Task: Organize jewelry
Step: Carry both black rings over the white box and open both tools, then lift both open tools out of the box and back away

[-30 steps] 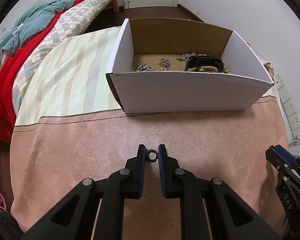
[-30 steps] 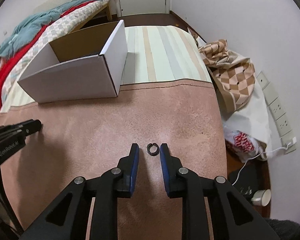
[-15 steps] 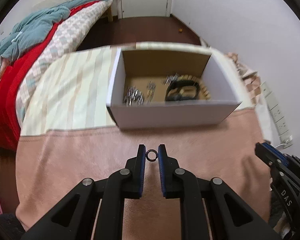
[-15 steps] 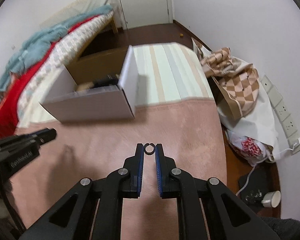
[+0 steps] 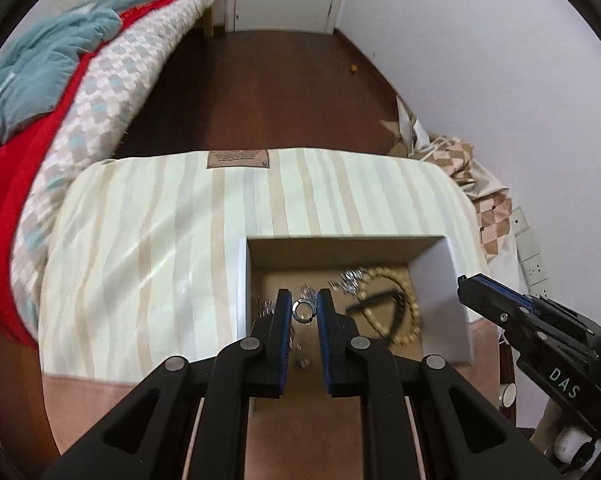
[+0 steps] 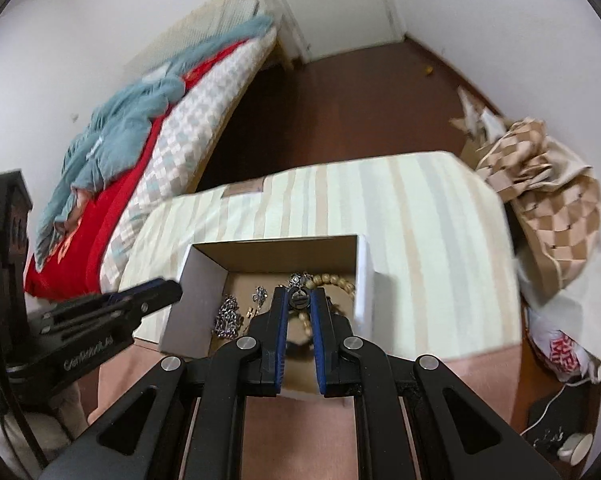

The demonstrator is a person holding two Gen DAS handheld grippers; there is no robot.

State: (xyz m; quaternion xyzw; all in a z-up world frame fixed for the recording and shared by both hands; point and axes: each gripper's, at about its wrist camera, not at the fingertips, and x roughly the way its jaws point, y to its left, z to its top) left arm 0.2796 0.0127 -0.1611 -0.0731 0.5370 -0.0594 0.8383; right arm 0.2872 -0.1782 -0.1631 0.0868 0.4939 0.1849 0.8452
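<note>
In the left wrist view, the left tongs (image 5: 304, 312) are clenched on a small metal ring (image 5: 303, 311), held above the open white box (image 5: 440, 280). Inside the box lie a bead bracelet (image 5: 404, 308) and silver chains (image 5: 350, 280) (blurred). The right tongs (image 5: 466, 286) appear at the box's right wall.

In the right wrist view, the right tongs (image 6: 299, 304) grasp a second dark ring (image 6: 299, 301) over the box (image 6: 192, 280). The box stands on a striped mattress (image 6: 420, 220). The left tongs (image 6: 168, 292) are at the box's left wall.
</note>
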